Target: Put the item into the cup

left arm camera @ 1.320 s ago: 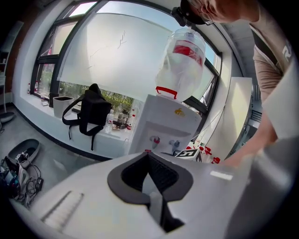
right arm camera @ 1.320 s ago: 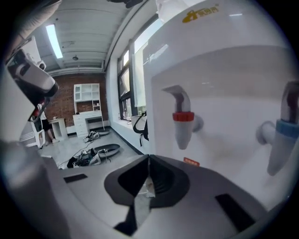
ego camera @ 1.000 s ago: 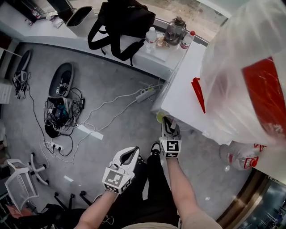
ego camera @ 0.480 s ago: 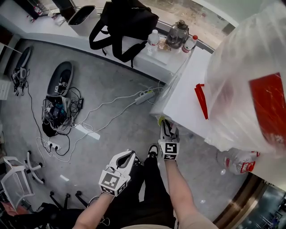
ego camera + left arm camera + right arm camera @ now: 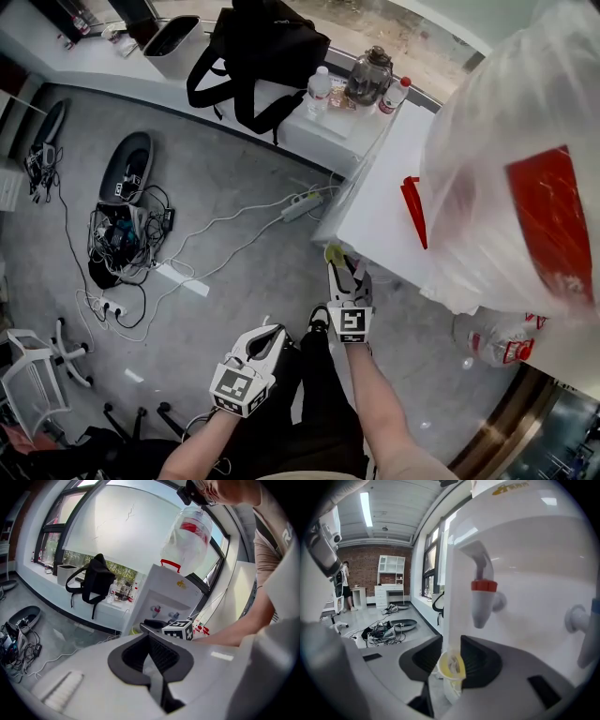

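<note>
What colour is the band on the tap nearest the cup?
Red band; clearest in the right gripper view.

The right gripper [image 5: 336, 264], gripping the small pale-yellow paper cup [image 5: 333, 252], slides along the front of the white box-shaped water dispenser [image 5: 375, 199] — farther from its near corner than a second ago. The left gripper [image 5: 273, 331] draws back toward the person's legs (only a little) — lower in the head view.
</note>
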Tool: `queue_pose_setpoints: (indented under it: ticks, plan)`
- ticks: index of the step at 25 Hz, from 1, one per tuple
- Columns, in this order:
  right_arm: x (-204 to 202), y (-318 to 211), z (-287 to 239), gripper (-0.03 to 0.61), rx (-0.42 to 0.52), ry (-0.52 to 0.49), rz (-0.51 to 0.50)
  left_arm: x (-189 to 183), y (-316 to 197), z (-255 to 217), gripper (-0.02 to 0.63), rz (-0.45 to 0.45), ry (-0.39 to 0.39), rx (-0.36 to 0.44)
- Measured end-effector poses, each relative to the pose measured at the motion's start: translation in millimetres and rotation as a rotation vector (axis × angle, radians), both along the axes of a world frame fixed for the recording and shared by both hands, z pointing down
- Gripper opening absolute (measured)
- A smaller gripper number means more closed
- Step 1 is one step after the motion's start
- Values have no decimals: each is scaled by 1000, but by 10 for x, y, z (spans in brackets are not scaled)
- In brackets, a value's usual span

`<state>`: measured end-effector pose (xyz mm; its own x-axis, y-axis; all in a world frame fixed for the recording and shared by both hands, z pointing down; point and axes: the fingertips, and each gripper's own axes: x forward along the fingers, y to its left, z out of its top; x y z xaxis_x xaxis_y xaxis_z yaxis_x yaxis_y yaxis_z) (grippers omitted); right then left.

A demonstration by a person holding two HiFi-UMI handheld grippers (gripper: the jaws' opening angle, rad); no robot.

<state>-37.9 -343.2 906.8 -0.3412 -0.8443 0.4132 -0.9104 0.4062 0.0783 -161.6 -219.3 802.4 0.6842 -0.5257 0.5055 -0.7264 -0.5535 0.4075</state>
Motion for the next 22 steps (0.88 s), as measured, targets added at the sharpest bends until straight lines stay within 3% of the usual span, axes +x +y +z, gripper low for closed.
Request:
queue_pose_setpoints:
  ticks: [5,10,13,17,22]
  plan:
    - [48,50,-103,94,-6,-52,38,32,12,-27,8,3,7,9]
    - [-20,398,-193,79,-97,-127,28,-6,-65,-243,8,-3,-1,44]
    - [-155,657,-421,17,-118,-126,-58,-2,-95,-467,8,12,-8,67]
    - [-378,907,-1023,12,-86,-122,-215,-15,-90,-819,8,42,-23,107]
    - [-543,1031,-2027,12,-67,-155,-316,-80,-136,-1442,8,35,-24,168]
